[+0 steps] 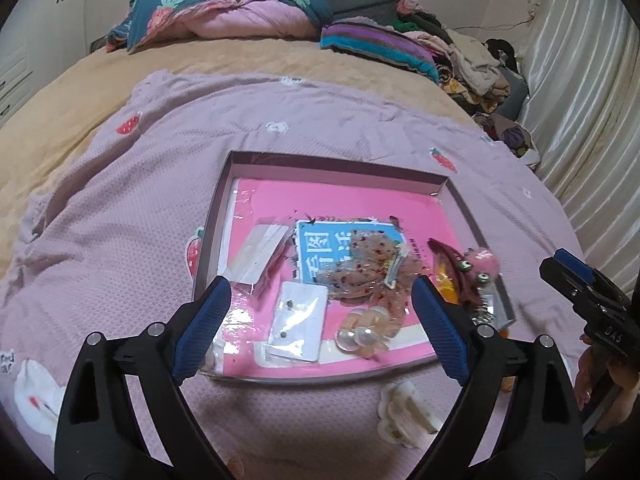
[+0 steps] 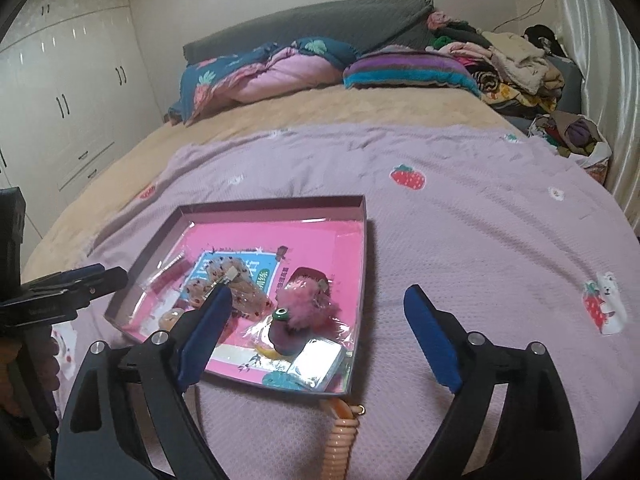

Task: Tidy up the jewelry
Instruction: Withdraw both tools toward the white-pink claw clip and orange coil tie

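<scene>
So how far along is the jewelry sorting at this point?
Mostly done, it seems: the sheer bow clip, pearl earrings, earring card and pink fluffy clip already lie in the shallow box. Nothing is in hand; the left gripper and right gripper are both open and empty. Still outside on the blanket: a white claw clip and a coiled peach band.

Before me, a lilac strawberry-print blanket (image 2: 460, 240) over a tan bedspread (image 2: 280, 116) | at the head, a grey headboard cushion (image 2: 320, 24), a navy-and-pink quilt (image 2: 256, 72), a striped pillow (image 2: 408, 70) | piled clothes (image 2: 516, 64) right | white wardrobe (image 2: 68, 92) left
</scene>
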Demonstrator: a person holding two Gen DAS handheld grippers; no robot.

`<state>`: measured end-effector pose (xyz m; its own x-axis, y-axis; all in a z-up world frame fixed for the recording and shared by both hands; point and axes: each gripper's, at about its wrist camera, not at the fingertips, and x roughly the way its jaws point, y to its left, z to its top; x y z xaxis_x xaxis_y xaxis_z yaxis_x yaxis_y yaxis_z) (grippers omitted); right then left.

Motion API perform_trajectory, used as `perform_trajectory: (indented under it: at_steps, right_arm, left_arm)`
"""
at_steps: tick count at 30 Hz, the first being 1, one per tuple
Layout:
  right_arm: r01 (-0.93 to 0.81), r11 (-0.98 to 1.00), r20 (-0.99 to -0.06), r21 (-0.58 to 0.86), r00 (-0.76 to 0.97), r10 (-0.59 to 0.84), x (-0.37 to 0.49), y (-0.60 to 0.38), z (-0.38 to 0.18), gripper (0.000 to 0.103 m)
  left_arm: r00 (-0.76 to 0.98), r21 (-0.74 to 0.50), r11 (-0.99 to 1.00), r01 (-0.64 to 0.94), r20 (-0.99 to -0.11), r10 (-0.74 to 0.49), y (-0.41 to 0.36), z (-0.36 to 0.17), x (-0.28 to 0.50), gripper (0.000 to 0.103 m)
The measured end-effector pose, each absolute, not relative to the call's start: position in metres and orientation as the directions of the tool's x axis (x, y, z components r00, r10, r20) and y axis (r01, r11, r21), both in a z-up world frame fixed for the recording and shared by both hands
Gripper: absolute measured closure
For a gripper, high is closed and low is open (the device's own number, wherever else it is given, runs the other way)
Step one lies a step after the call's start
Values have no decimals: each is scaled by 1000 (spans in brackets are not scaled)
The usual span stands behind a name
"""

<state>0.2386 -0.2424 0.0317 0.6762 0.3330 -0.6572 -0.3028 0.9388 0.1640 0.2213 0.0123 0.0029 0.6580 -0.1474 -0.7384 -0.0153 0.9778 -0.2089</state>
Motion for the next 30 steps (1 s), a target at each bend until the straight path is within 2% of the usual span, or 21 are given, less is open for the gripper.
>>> perform_trajectory:
  at_steps: [15,30]
  right_arm:
    - [-301,945,-584,127,748,317,187,-267,84,16]
    - [-313,944,-600,104,737,311,141,-280,72,16]
  left_arm:
    - [743,-228,973,-31,-656,-130,21,58,177,10]
    - [715,-186,982,-19,-690,-117,7,37,135,10]
